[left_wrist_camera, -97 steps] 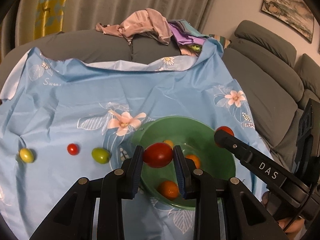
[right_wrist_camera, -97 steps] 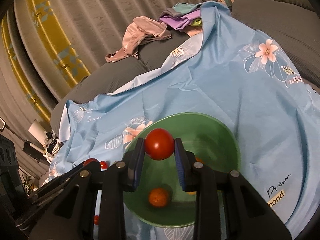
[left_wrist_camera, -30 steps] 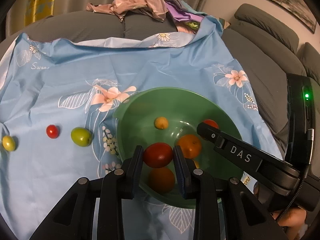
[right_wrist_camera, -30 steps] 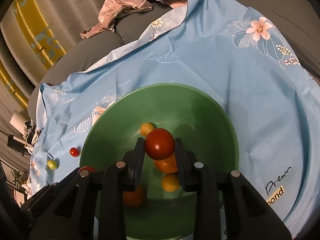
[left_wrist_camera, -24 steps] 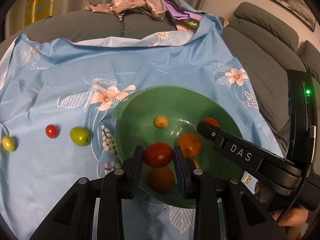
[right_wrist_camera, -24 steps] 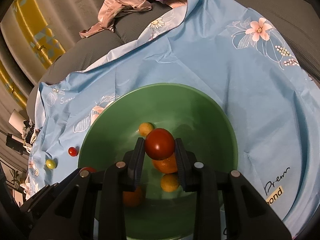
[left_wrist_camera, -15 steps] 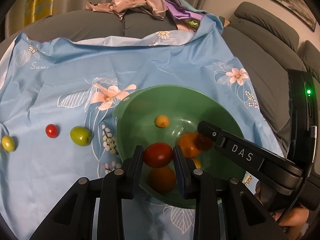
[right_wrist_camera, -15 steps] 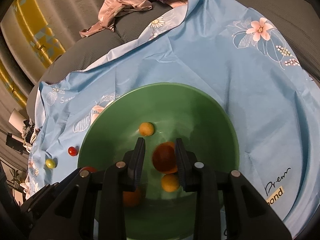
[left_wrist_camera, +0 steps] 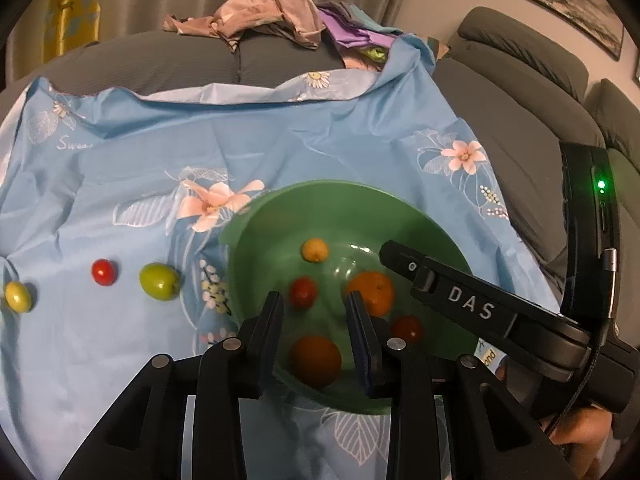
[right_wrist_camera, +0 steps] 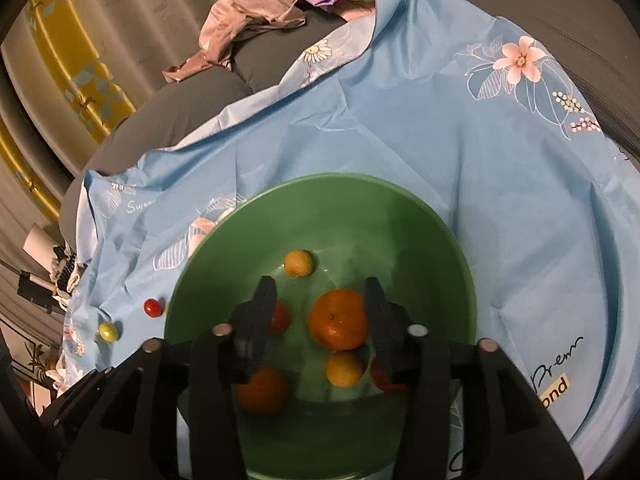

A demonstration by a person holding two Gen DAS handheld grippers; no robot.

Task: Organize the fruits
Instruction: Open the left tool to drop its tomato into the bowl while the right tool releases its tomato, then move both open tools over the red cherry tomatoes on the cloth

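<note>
A green bowl (left_wrist_camera: 280, 216) sits on the blue flowered cloth and shows in the right wrist view (right_wrist_camera: 420, 216) too. It holds two oranges (left_wrist_camera: 370, 292), two red tomatoes (left_wrist_camera: 303, 291) and small yellow fruits (left_wrist_camera: 315, 250). My left gripper (left_wrist_camera: 314, 332) is open and empty above the bowl's near side. My right gripper (right_wrist_camera: 320, 312) is open and empty above the bowl's middle, over an orange (right_wrist_camera: 338, 320). On the cloth to the left lie a green fruit (left_wrist_camera: 159, 281), a small red tomato (left_wrist_camera: 104, 272) and a yellow fruit (left_wrist_camera: 17, 297).
The cloth (left_wrist_camera: 280, 140) covers a grey sofa (left_wrist_camera: 520, 120). Crumpled clothes (left_wrist_camera: 272, 16) lie at the back. The right gripper's black body (left_wrist_camera: 480, 308) reaches over the bowl's right rim.
Both grippers have opened and let go of their red tomatoes, which now lie in the bowl. The right one dropped first, the left one after.
</note>
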